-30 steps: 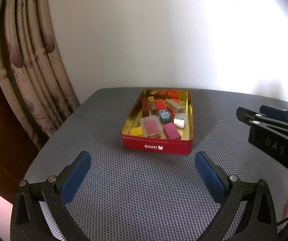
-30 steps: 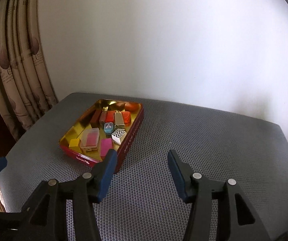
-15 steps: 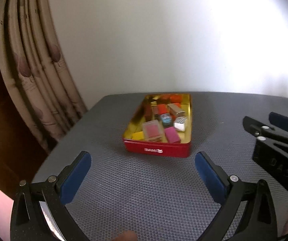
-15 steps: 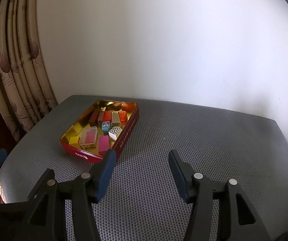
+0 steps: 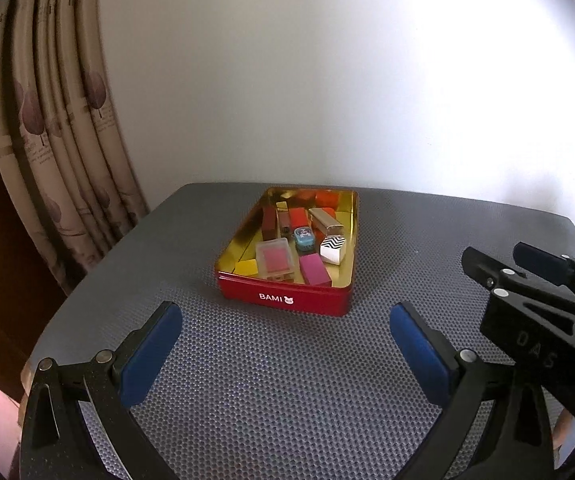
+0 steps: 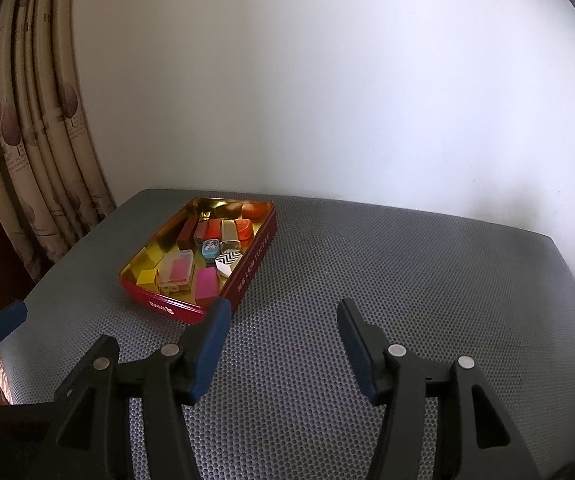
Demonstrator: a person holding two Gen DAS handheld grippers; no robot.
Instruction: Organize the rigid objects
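A red tin [image 5: 287, 300] marked BAMI, gold inside, sits on the grey mesh table [image 5: 287, 380]. It holds several small blocks: a pink one [image 5: 314, 269], a clear case with a pink inside [image 5: 276, 261], a yellow one [image 5: 246, 268], a black-and-white zigzag one [image 5: 333, 249]. My left gripper [image 5: 286, 334] is open and empty, just in front of the tin. My right gripper [image 6: 284, 332] is open and empty, to the right of the tin [image 6: 247, 276]; it also shows at the right of the left wrist view [image 5: 527, 276].
A patterned curtain [image 5: 55, 140] hangs at the left beyond the table edge. A white wall [image 5: 327, 80] stands behind the table. The table's rounded front-left edge [image 5: 47, 340] is near my left gripper.
Both grippers have drawn back slightly from the tin and stay open. The tin and its contents have not moved.
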